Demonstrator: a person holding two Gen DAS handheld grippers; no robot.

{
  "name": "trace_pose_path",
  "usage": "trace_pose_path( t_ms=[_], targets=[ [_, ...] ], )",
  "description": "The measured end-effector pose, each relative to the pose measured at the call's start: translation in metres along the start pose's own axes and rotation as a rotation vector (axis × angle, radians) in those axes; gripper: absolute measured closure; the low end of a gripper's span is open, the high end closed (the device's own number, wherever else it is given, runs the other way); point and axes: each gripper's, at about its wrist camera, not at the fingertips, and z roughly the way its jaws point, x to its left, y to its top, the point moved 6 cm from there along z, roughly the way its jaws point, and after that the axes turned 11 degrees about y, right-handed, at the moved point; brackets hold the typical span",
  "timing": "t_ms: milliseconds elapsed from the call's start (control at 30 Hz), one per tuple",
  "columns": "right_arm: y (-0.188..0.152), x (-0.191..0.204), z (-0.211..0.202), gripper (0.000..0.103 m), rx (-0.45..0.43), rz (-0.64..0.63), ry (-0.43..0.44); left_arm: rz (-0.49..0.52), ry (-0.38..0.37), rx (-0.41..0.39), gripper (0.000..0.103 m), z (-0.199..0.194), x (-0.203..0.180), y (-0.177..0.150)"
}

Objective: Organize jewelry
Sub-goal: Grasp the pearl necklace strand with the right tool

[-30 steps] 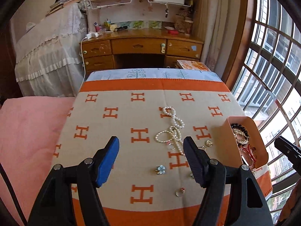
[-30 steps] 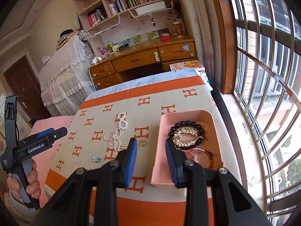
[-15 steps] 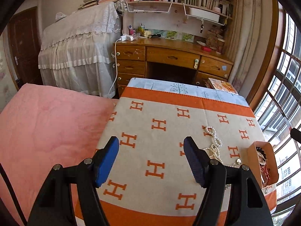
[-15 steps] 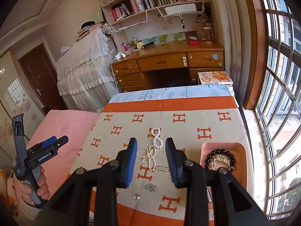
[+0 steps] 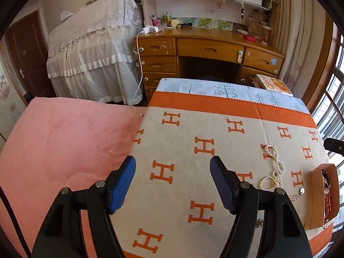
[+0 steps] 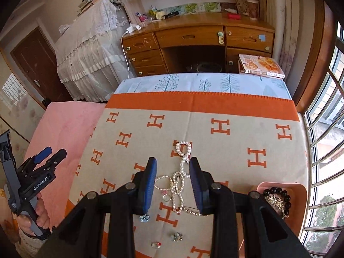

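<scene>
A white pearl necklace (image 6: 180, 172) lies tangled on the H-patterned blanket (image 6: 215, 150); it also shows in the left wrist view (image 5: 274, 167). My right gripper (image 6: 172, 185) is open and hovers over the necklace, empty. Small rings and brooches (image 6: 176, 236) lie near the blanket's front edge. A pink tray (image 6: 301, 204) at the right holds a black bead bracelet (image 6: 277, 193) and other pieces. My left gripper (image 5: 172, 185) is open and empty, held above the blanket's left side, away from the jewelry. It shows from outside in the right wrist view (image 6: 40, 159).
A pink quilt (image 5: 53, 150) lies left of the blanket. A wooden desk (image 6: 197, 40) stands beyond the bed, with a book (image 6: 260, 64) beside it. Barred windows (image 6: 326, 107) run along the right. A lace-covered cabinet (image 5: 92, 49) stands at the back left.
Both grippers have pulled up and back from the table. The left has swung left, away from the jewelry. The right has shifted from the tray to over the pearl necklace.
</scene>
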Motion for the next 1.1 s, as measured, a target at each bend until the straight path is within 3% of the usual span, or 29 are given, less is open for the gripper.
trace_pose_path(
  t_ms=[433, 767, 933, 1000, 1033, 1100],
  targets=[
    [-0.002, -0.056, 0.114, 0.070, 0.232, 0.103, -0.056, 0.099, -0.158, 0.203, 0.033, 0.093, -0.088, -0.005],
    [-0.005, -0.058, 0.149, 0.070, 0.306, 0.067, -0.077, 0.194, -0.199, 0.231, 0.033, 0.097, -0.129, -0.019],
    [-0.011, -0.045, 0.153, 0.070, 0.335, -0.069, -0.161, 0.222, -0.210, 0.231, 0.033, 0.089, -0.132, -0.021],
    [-0.014, -0.043, 0.152, 0.080, 0.317, -0.123, -0.203, 0.236, -0.212, 0.229, 0.033, 0.084, -0.133, -0.025],
    [-0.016, -0.043, 0.151, 0.094, 0.309, -0.129, -0.204, 0.245, -0.213, 0.227, 0.033, 0.082, -0.134, -0.026],
    [-0.019, -0.044, 0.147, 0.095, 0.310, -0.101, -0.167, 0.264, -0.214, 0.229, 0.033, 0.079, -0.137, -0.030]
  ],
)
